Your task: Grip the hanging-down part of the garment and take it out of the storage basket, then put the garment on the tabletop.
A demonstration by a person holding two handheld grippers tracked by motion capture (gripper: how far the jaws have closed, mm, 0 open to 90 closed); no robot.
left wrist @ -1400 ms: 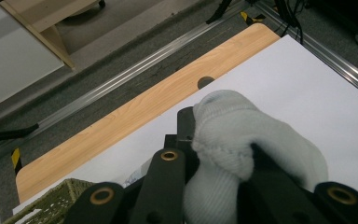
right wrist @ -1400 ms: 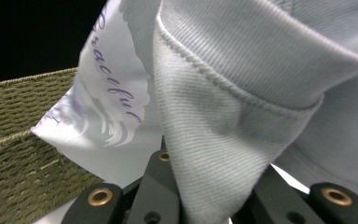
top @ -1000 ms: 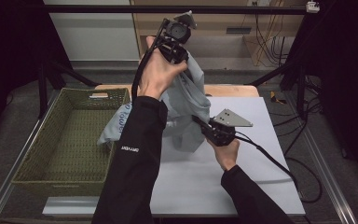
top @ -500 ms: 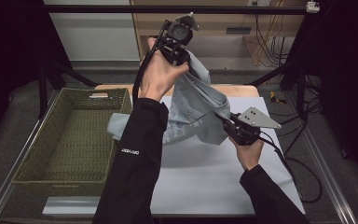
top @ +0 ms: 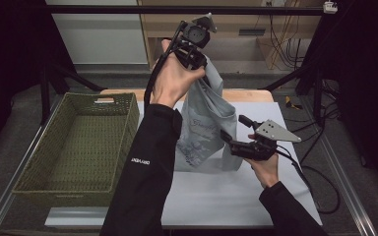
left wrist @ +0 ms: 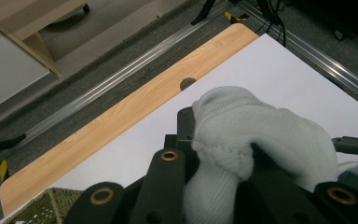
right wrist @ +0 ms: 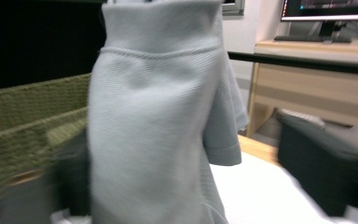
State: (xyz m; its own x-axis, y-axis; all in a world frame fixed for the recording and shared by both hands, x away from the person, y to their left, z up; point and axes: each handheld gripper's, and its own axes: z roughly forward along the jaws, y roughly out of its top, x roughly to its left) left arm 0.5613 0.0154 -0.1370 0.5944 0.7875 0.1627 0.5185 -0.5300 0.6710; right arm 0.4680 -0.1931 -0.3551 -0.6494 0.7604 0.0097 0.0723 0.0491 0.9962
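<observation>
The pale blue shirt (top: 207, 125) is hanging over the white table (top: 236, 196), right of the green basket (top: 74, 142). Left gripper (top: 197, 51) is pinching its bunched top. Right gripper (top: 231, 133), jaws just spreading with nothing pinched, is hovering beside the hem, likely regrasping.

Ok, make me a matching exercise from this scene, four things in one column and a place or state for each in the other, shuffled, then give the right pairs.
Things:
1. light blue shirt
2. green woven basket
3. left gripper
4. right gripper

Places or states:
A. stands at the table's left side, nothing in it
B. fingers open, beside the hanging cloth's lower part
C. hangs down, its bottom edge on the white tabletop
D. raised high, fingers shut on bunched cloth

Pairs: 1-C, 2-A, 3-D, 4-B
</observation>
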